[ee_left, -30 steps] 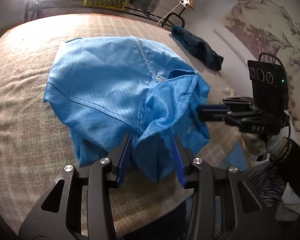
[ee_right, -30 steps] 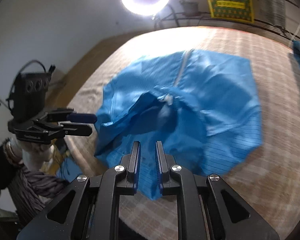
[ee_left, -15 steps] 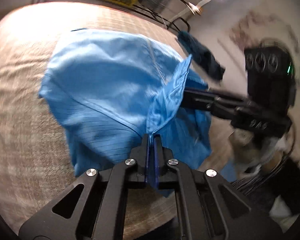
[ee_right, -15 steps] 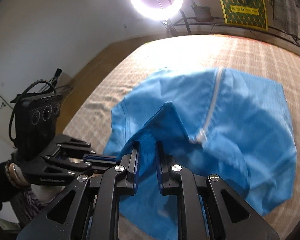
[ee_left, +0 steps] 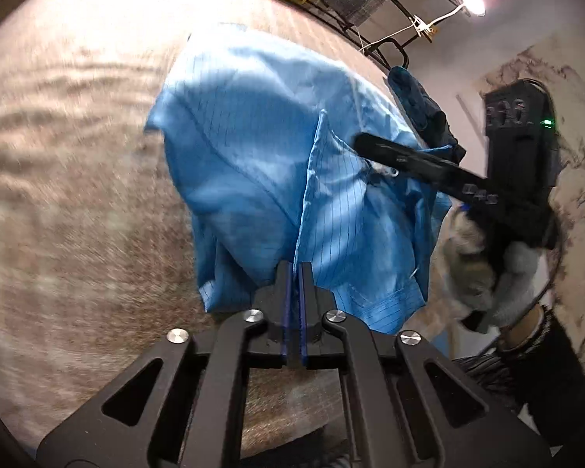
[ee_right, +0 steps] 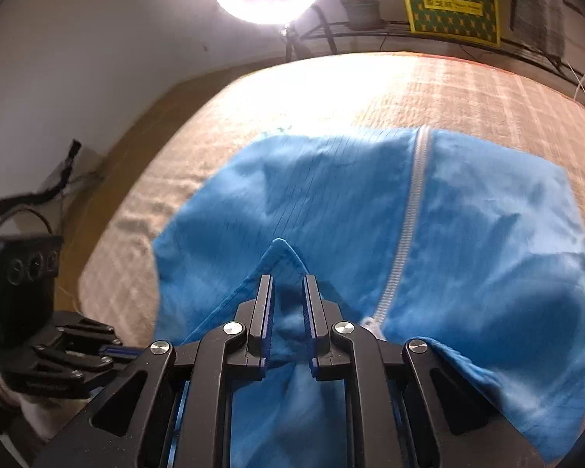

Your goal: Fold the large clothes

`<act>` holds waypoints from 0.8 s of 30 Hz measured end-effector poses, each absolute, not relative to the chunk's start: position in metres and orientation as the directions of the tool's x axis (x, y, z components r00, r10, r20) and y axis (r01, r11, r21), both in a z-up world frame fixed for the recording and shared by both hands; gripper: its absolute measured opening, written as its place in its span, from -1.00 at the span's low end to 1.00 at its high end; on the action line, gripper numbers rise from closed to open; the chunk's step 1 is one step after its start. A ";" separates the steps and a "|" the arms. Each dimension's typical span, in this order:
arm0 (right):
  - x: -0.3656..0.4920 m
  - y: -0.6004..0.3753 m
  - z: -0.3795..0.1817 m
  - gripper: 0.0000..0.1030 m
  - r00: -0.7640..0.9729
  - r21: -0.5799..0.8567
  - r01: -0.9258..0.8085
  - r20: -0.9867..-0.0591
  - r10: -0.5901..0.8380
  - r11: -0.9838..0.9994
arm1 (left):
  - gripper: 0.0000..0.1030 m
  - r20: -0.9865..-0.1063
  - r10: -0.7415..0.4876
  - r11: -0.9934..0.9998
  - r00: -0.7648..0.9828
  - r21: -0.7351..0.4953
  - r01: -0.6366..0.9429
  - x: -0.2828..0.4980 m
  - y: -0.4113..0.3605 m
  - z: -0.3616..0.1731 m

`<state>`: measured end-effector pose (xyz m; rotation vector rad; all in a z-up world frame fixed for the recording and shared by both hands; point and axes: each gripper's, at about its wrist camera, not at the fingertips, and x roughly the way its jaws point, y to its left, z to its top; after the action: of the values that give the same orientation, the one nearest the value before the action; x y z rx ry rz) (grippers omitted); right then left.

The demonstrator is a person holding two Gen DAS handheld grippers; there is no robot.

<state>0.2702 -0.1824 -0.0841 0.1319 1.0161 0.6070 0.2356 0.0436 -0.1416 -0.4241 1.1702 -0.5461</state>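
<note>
Where it drapes the mat (ee_left: 78,195), blue garment (ee_left: 253,148) pinched in both left tongs (ee_left: 295,273) and right tongs (ee_right: 286,284).

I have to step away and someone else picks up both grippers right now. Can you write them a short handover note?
Left gripper: shut on a raised fold of the blue garment, at its near edge.
Right gripper: shut on a bunched fold of the same garment, near the foot of the white zipper.
The garment lies on the beige bedcover, mostly spread but rumpled, its near part lifted by both grips. A dark teal cloth lies at the bed's far edge.
Done: both grips taken.
Left: carry the held part over, lay it flat, finish the folds.
</note>
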 end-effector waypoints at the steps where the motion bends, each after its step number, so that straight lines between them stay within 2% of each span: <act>1: 0.267 -0.189 -0.076 -0.75 0.387 0.382 -0.419 -0.745 0.543 0.824 | -0.98 -0.749 -0.586 0.810 0.310 -0.556 0.188 0.233 0.043 -0.131; 3: 0.258 -0.204 -0.059 -0.68 0.412 0.380 -0.424 -0.727 0.549 0.822 | -0.87 -0.739 -0.581 0.814 0.343 -0.542 0.210 0.232 0.043 -0.116; 4: 0.252 -0.217 -0.050 -0.60 0.429 0.382 -0.417 -0.717 0.549 0.825 | -0.75 -0.727 -0.579 0.815 0.369 -0.533 0.226 0.229 0.041 -0.106; 5: 0.248 -0.227 -0.046 -0.43 0.441 0.388 -0.408 -0.709 0.551 0.826 | -0.66 -0.713 -0.586 0.810 0.385 -0.531 0.250 0.227 0.037 -0.096; 6: 0.243 -0.240 -0.040 -0.36 0.453 0.396 -0.396 -0.701 0.551 0.828 | -0.65 -0.701 -0.596 0.802 0.391 -0.534 0.267 0.224 0.031 -0.090; 10: 0.231 -0.282 -0.040 -0.36 0.460 0.425 -0.337 -0.704 0.541 0.840 | -0.62 -0.672 -0.655 0.756 0.345 -0.579 0.305 0.224 0.002 -0.086; 15: 0.223 -0.298 -0.057 -0.36 0.439 0.416 -0.296 -0.741 0.509 0.860 | -0.36 -0.674 -0.692 0.720 0.258 -0.624 0.302 0.227 -0.035 -0.104; 21: 0.231 -0.300 -0.063 -0.36 0.435 0.444 -0.286 -0.730 0.528 0.849 | -0.33 -0.621 -0.749 0.660 0.232 -0.732 0.171 0.242 -0.075 -0.136; 24: 0.239 -0.301 -0.062 -0.36 0.426 0.482 -0.290 -0.708 0.563 0.827 | -0.33 -0.628 -0.737 0.671 0.249 -0.725 0.155 0.252 -0.088 -0.145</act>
<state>0.2388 -0.3008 -0.0621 0.3074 0.9975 0.5433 0.2520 -0.0884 -0.1446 -0.5970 1.1700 -0.6589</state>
